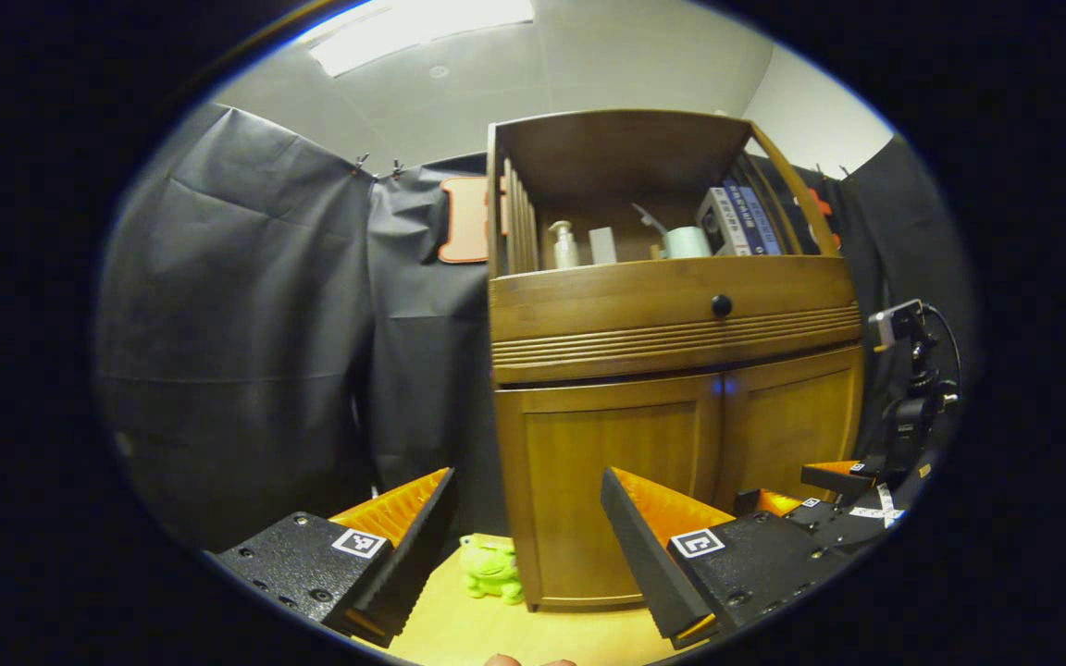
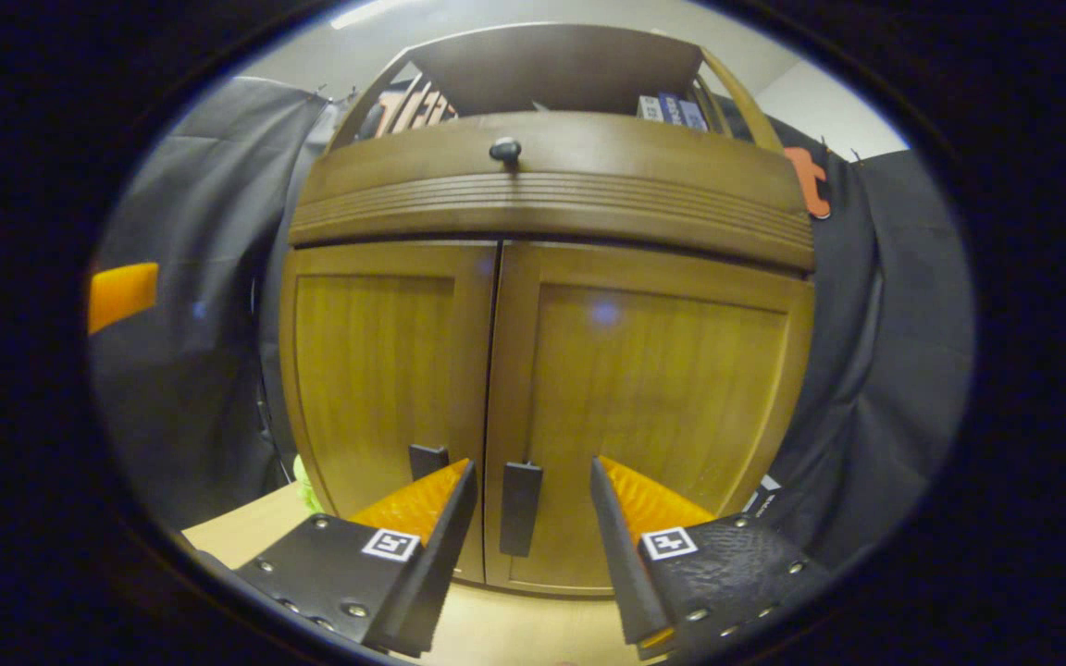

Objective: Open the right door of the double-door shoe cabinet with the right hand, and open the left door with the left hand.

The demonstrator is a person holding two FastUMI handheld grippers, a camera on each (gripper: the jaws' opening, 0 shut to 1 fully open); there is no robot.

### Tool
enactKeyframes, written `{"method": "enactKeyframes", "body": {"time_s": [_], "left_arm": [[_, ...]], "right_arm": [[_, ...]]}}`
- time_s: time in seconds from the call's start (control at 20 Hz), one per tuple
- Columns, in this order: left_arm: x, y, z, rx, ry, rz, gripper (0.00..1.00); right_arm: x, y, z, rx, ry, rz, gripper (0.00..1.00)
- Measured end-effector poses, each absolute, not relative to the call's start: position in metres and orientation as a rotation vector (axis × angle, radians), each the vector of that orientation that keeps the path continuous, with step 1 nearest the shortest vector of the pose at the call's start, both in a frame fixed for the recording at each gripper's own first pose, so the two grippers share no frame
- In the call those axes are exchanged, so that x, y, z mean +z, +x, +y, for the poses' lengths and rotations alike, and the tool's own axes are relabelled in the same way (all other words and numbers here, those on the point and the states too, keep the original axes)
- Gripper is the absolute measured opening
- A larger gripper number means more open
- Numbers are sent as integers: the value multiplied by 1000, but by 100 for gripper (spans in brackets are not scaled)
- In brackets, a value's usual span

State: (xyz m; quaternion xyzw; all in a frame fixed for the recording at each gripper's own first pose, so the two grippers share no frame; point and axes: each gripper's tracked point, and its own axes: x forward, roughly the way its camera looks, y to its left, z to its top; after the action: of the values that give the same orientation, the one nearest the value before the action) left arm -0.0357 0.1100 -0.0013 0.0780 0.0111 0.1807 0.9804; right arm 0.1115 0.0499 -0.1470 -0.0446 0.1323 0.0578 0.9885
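The wooden shoe cabinet has both doors shut. In the right gripper view the left door (image 2: 385, 370) and right door (image 2: 644, 398) meet at a centre seam, each with a dark vertical handle low beside it. The right door's handle (image 2: 520, 507) stands between the spread fingers of my right gripper (image 2: 533, 467), which is open and close to it. The left door's handle (image 2: 427, 460) peeks above one finger. In the left gripper view my left gripper (image 1: 526, 481) is open, farther back and off the cabinet's left corner, facing the left door (image 1: 607, 481). The right gripper (image 1: 797, 488) shows low before the right door (image 1: 792, 416).
A drawer with a round dark knob (image 1: 721, 305) sits above the doors. The open shelf on top holds a bottle (image 1: 564, 246), a roll and books. A green frog toy (image 1: 493, 569) lies on the light wood surface (image 1: 496, 629) by the cabinet's left corner. Black cloth hangs all around.
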Motion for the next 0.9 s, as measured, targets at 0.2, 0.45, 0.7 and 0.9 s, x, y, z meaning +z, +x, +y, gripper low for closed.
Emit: {"method": "enactKeyframes", "body": {"time_s": [0.2, 0.45, 0.7, 0.9], "left_arm": [[-6, -52, 142, 469, 172, 54, 93], [-2, -66, 165, 547, 198, 69, 92], [1, -70, 167, 547, 200, 66, 93], [5, -68, 160, 513, 195, 51, 93]], "right_arm": [[-176, 143, 55, 91, -91, 326, 71], [-191, 163, 57, 56, -41, 365, 34], [-189, 153, 56, 4, 12, 363, 26], [-183, 149, 53, -39, 6, 337, 26]]}}
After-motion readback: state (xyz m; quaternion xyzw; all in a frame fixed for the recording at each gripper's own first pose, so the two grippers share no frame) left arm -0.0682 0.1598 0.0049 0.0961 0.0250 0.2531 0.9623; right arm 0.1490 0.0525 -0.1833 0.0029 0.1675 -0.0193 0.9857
